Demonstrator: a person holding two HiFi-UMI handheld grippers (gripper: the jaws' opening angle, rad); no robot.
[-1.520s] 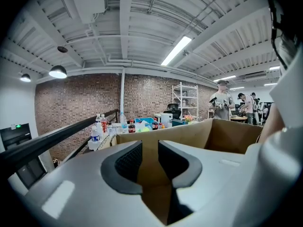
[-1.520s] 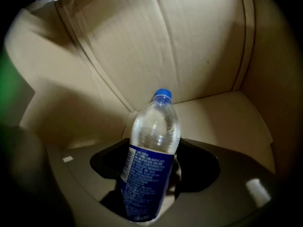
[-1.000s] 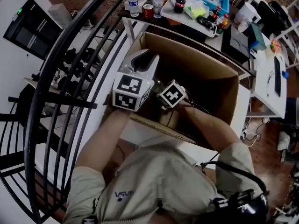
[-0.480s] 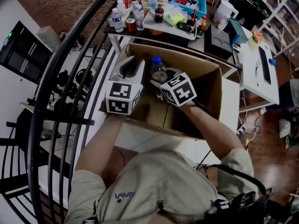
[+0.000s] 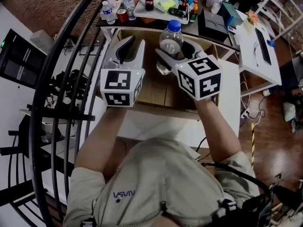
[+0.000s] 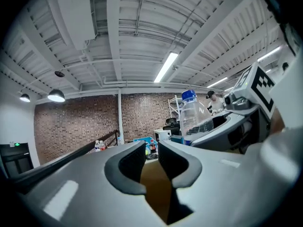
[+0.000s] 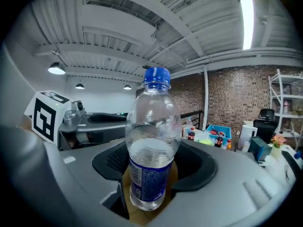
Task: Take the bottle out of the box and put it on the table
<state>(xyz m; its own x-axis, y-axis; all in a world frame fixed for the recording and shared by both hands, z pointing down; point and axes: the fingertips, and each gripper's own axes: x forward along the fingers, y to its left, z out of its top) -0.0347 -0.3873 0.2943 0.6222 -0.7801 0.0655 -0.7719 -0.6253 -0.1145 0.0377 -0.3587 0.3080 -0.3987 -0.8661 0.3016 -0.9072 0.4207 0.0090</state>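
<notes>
Gripping claw: right gripper (image 5: pixel 176 56) is shut around the water bottle (image 5: pixel 169 44), upper centre.
Left gripper (image 5: pixel 130 51): jaws are set apart, nothing between.
Cardboard box (image 5: pixel 161 109): seen beneath both.

Bottle (image 5: pixel 170 42): clear plastic, blue cap, blue label round the lower body, roughly half full of water.
Bottle pose: upright, cap on top.
Bottle position: clamped at its lower half between the jaws of the right gripper (image 5: pixel 174 53), in the air over the far part of the box's opening.
Box (image 5: pixel 161 109): brown cardboard, top open, flaps out. It stands below the bottle.
Table (image 5: pixel 128 25): dark top on white legs, just beyond the box's far side.
</notes>
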